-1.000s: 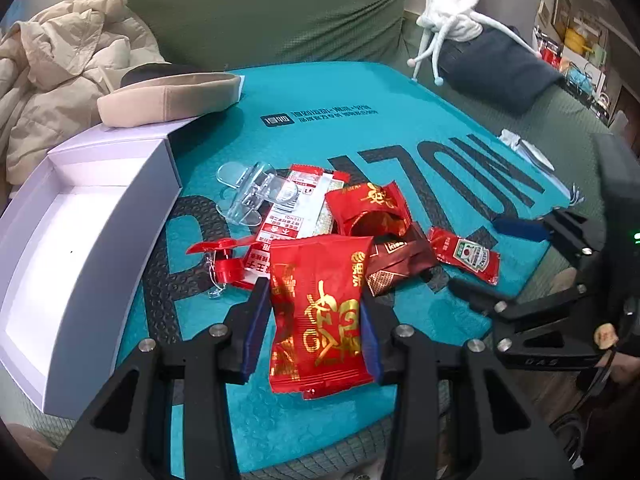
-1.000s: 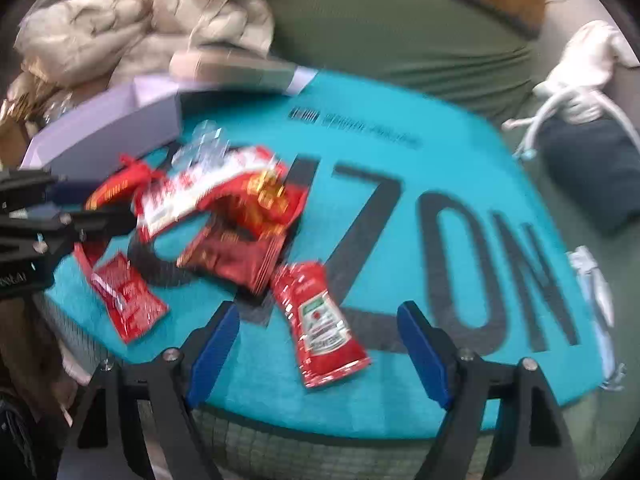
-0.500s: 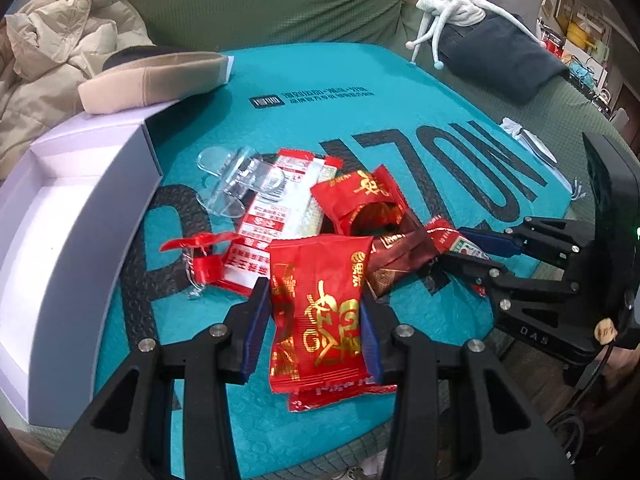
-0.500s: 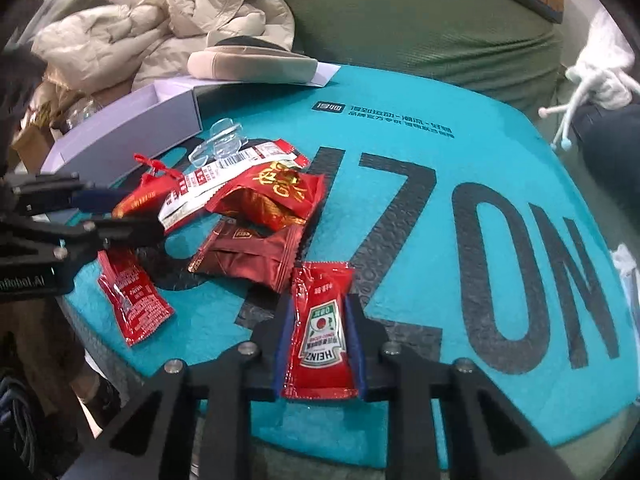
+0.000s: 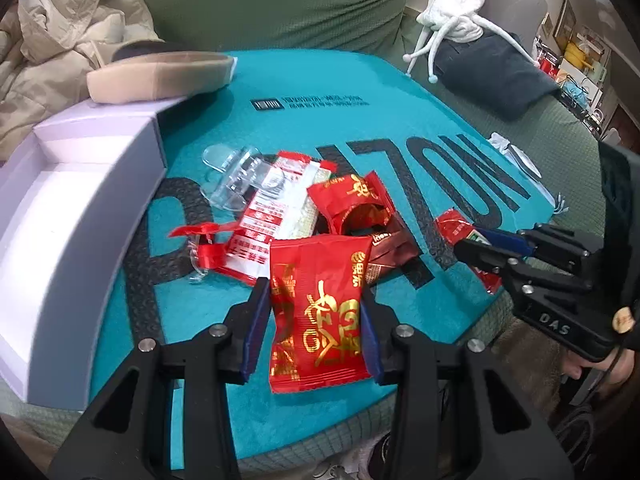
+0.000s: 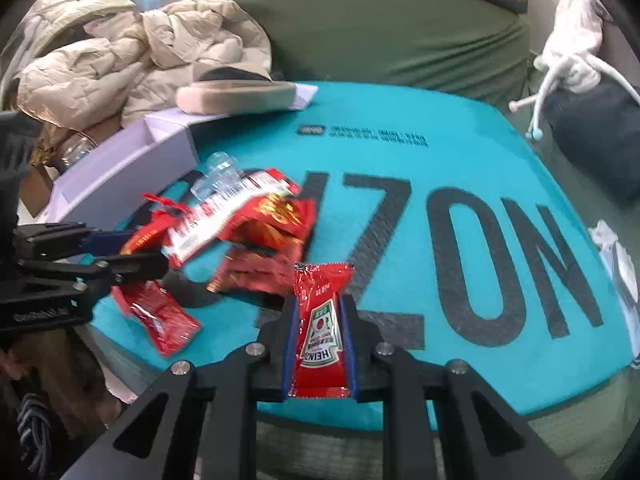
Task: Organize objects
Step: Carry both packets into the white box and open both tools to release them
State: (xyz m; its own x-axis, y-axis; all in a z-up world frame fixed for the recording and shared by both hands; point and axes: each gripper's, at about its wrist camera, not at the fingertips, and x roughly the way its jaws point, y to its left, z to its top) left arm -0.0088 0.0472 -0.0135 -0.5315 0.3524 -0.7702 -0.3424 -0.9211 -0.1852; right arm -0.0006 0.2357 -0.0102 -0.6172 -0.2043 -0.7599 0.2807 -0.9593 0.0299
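Note:
My left gripper (image 5: 314, 286) is shut on a red snack packet with gold characters (image 5: 320, 312), held just above the teal mat (image 5: 360, 128). My right gripper (image 6: 318, 300) has a red ketchup packet (image 6: 322, 328) between its pads; its jaws are still closing, and the pads press the packet's sides. A pile lies in front of both grippers: an opened red wrapper (image 5: 344, 204), a white-and-red sachet (image 5: 276, 208), a brown packet (image 5: 394, 248) and a clear plastic clip (image 5: 236, 176). A second red sachet (image 6: 160, 316) lies flat near the mat's edge, below my left gripper (image 6: 120, 248).
An open white box (image 5: 80, 200) stands at the mat's left edge, with a beige slipper (image 5: 160, 76) behind it. A beige jacket (image 6: 120, 60) is heaped on the green sofa. A white soft toy (image 5: 456, 12) and a dark cushion (image 5: 492, 68) lie at the far right.
My right gripper went from wide open around the ketchup packet to closed on it, then lifted it slightly off the mat. The left gripper kept its hold on the red snack packet.

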